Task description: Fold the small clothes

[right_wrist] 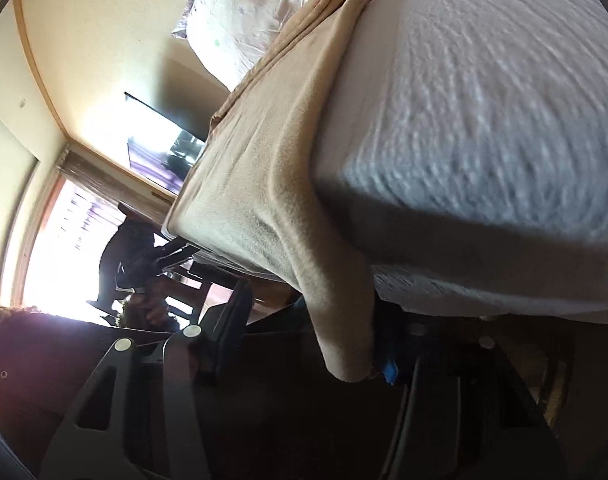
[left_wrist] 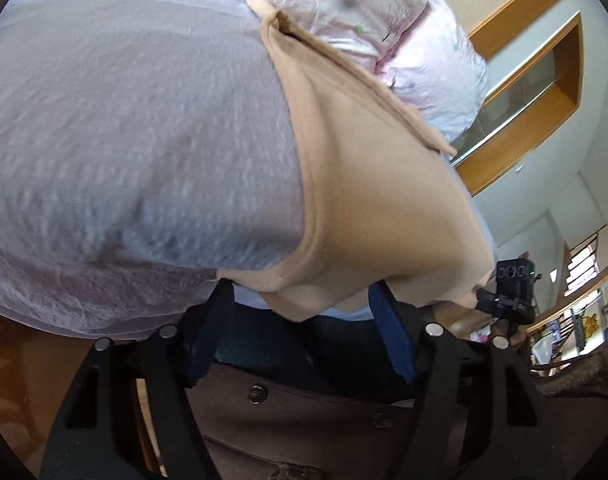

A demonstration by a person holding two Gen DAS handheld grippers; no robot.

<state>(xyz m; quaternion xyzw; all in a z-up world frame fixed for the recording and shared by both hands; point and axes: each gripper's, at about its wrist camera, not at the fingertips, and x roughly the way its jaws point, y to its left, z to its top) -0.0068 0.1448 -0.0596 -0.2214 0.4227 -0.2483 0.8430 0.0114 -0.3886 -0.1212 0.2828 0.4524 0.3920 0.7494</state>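
A beige garment (left_wrist: 356,184) lies along the edge of a bed with a lilac-grey textured sheet (left_wrist: 136,152). Its near end hangs off the bed between the fingers of my left gripper (left_wrist: 300,312); the blue pads (left_wrist: 396,344) stand wide apart, so it is open. In the right wrist view the same garment (right_wrist: 272,184) runs along the bed edge (right_wrist: 484,120) and its corner hangs down between the fingers of my right gripper (right_wrist: 308,332), which stand wide apart. The right finger is dark and partly hidden behind the cloth.
A pink flowered pillow (left_wrist: 384,12) lies at the head of the bed, also in the right wrist view (right_wrist: 240,12). The person's brown coat (left_wrist: 304,420) is below. A wooden-framed window (left_wrist: 536,92) and a bright window (right_wrist: 64,240) are behind.
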